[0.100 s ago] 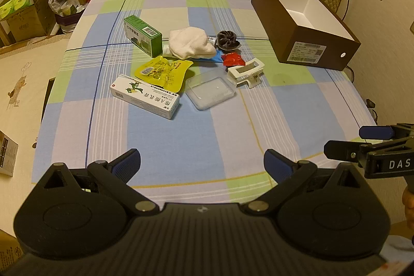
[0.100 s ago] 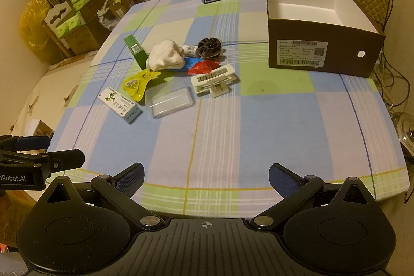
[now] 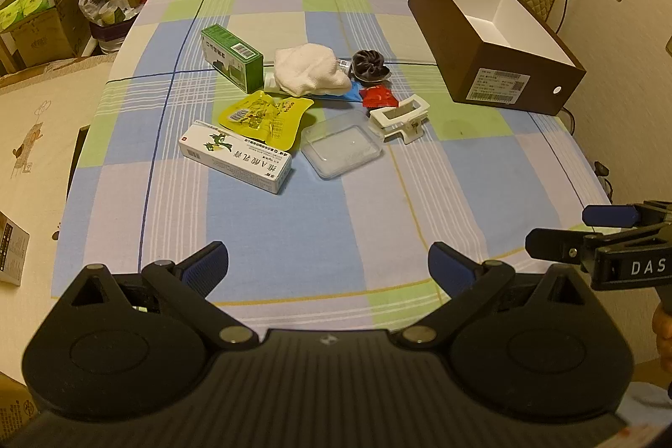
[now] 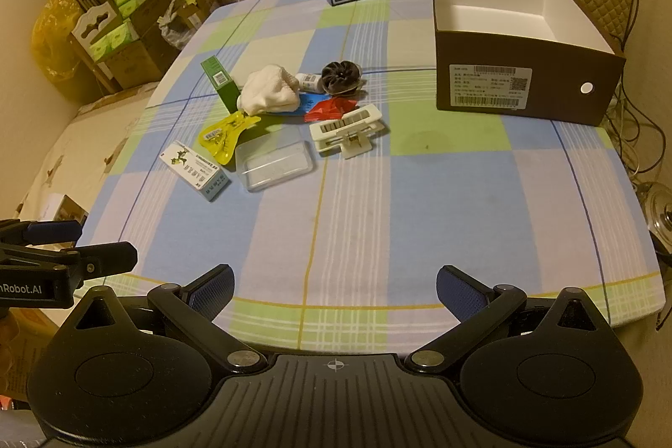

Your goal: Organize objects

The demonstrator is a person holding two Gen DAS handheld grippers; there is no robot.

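Above the table edge (image 4: pixel 378 305) — both claws (image 3: pixel 327 271) (image 4: pixel 336 286) wide apart, empty, unmoved since before.

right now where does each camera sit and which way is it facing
Left wrist: on the left gripper, near table edge, facing the clutter and brown box; right gripper intrudes at right.
Right wrist: on the right gripper, same heading; left gripper intrudes at left.
Shared: white clip, box, both grippers open.
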